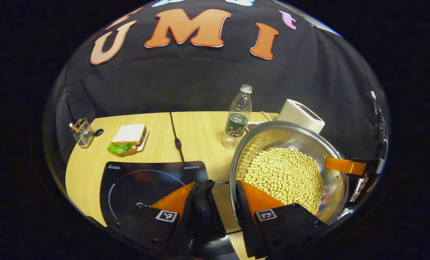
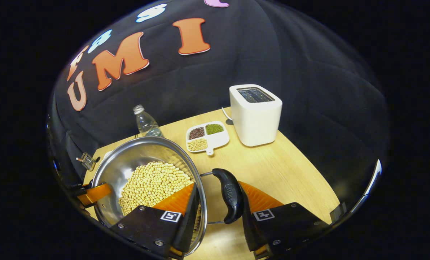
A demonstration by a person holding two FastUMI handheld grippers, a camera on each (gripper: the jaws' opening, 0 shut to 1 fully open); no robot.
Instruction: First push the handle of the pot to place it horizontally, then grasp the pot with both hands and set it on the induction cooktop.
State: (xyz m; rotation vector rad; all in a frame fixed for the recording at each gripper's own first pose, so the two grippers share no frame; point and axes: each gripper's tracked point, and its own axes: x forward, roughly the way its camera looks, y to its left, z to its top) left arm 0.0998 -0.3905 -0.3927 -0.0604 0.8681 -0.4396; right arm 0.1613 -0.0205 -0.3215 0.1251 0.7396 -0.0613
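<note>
A steel pot (image 1: 285,137) full of soybeans (image 1: 283,175) is held at the right of the black induction cooktop (image 1: 146,180). My left gripper (image 1: 216,184) is shut on the pot's black side handle (image 1: 204,202), with one finger outside the handle and the other inside the rim. My right gripper (image 2: 218,186) is clamped the same way on the opposite handle (image 2: 230,195) of the pot (image 2: 128,164). Across the beans, each view shows the other gripper's finger (image 1: 345,166) (image 2: 96,193) inside the rim.
A water bottle (image 1: 238,119) stands just behind the pot, and a white toaster (image 2: 256,115) with a divided dish of beans (image 2: 206,137) sits to its right. A sandwich plate (image 1: 128,139), a wire rack (image 1: 82,133) and a black cable (image 1: 175,137) lie behind the cooktop.
</note>
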